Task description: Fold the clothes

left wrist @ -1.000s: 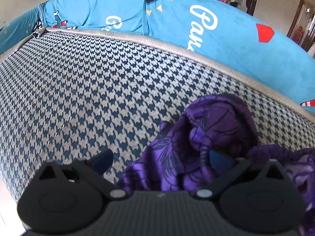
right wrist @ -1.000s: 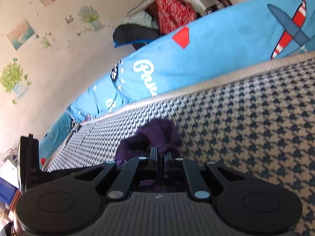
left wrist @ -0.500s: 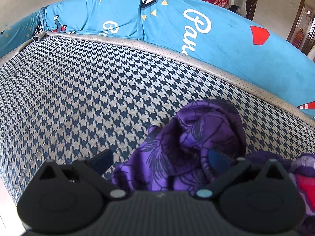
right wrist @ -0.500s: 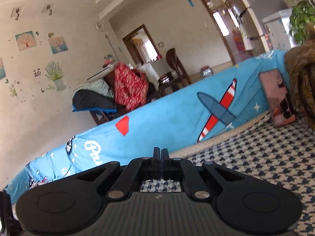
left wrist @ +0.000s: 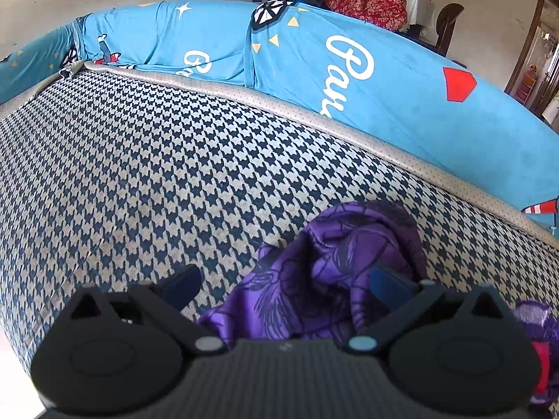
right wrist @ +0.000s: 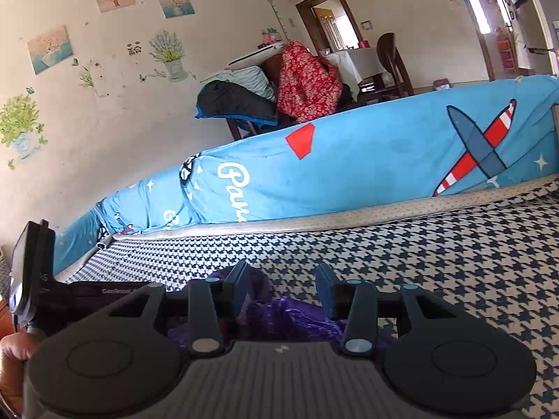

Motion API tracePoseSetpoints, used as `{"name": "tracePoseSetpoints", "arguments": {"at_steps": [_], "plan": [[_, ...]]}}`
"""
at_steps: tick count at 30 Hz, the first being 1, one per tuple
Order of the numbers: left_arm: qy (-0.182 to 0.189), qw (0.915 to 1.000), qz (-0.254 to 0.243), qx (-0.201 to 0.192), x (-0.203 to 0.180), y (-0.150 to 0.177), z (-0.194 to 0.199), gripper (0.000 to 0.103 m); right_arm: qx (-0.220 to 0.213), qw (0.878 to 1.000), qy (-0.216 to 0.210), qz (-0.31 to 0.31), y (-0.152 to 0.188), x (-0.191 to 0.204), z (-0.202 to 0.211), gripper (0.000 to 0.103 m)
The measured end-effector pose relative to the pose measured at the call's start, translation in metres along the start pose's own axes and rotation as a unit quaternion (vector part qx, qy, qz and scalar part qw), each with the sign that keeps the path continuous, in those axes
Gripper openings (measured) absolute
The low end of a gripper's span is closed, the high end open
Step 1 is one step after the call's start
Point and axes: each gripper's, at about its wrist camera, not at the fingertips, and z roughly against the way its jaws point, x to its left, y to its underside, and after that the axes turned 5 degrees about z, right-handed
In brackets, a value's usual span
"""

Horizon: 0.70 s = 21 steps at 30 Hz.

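Note:
A crumpled purple garment (left wrist: 349,262) with dark line print lies on the houndstooth sofa seat (left wrist: 139,174). My left gripper (left wrist: 284,284) hangs over the garment's near edge, open wide, cloth lying between the fingers without either pad pressing on it. In the right wrist view the purple garment (right wrist: 286,314) bunches just below my right gripper (right wrist: 283,288). Its jaws are opening, and nothing is pinched between the pads. The left gripper's black housing (right wrist: 31,272) shows at the left edge, with a hand (right wrist: 14,359) below it.
A blue printed cover (left wrist: 384,80) drapes the sofa back behind a beige piping strip (left wrist: 314,118). A pink cloth (left wrist: 539,366) peeks out at the lower right. Behind the sofa a chair carries red and dark clothes (right wrist: 304,83). The seat's front edge curves at lower left.
My right gripper was shut, swung up toward the room, then came back down over the purple cloth with its jaws parted. The left gripper stayed open and nearly still.

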Motion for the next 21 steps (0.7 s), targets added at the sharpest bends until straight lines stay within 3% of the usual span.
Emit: {"name": "tracePoseSetpoints", "arguments": {"at_steps": [3,6,7,9,11,13,14,15,17,21], "plan": [[0.000,1.0000,0.006,0.001,0.001,-0.004,-0.002,0.103,0.007,0.999,-0.031,0.019,0.004,0.017,-0.006,0.055],[0.010,0.9999,0.004,0.009,-0.003,-0.008,-0.009,0.103,0.023,0.997,-0.058,0.053,0.011,0.038,-0.015,0.057],[0.018,0.9998,0.002,0.013,-0.004,-0.010,-0.011,0.103,0.032,0.995,-0.059,0.074,0.015,0.046,-0.020,0.057],[0.032,0.9993,0.001,0.021,-0.008,-0.012,-0.015,0.103,0.068,0.991,-0.020,0.114,0.025,0.056,-0.034,0.057],[0.037,0.9990,0.001,0.026,-0.014,-0.015,-0.020,0.103,0.095,0.988,-0.014,0.117,0.034,0.057,-0.044,0.057],[0.040,0.9988,-0.002,0.027,-0.020,-0.019,-0.024,0.103,0.114,0.986,-0.017,0.116,0.041,0.057,-0.049,0.047],[0.043,0.9987,-0.005,0.028,-0.024,-0.021,-0.027,0.103,0.118,0.985,-0.015,0.122,0.044,0.058,-0.050,0.027],[0.047,0.9984,-0.010,0.030,-0.028,-0.023,-0.029,0.103,0.123,0.984,-0.013,0.129,0.046,0.058,-0.051,0.021],[0.052,0.9978,-0.022,0.034,-0.037,-0.026,-0.035,0.103,0.126,0.982,-0.026,0.135,0.049,0.058,-0.049,0.015],[0.050,0.9961,-0.058,0.044,-0.054,-0.026,-0.049,0.103,0.132,0.978,-0.048,0.157,0.055,0.063,-0.045,0.014]]}}
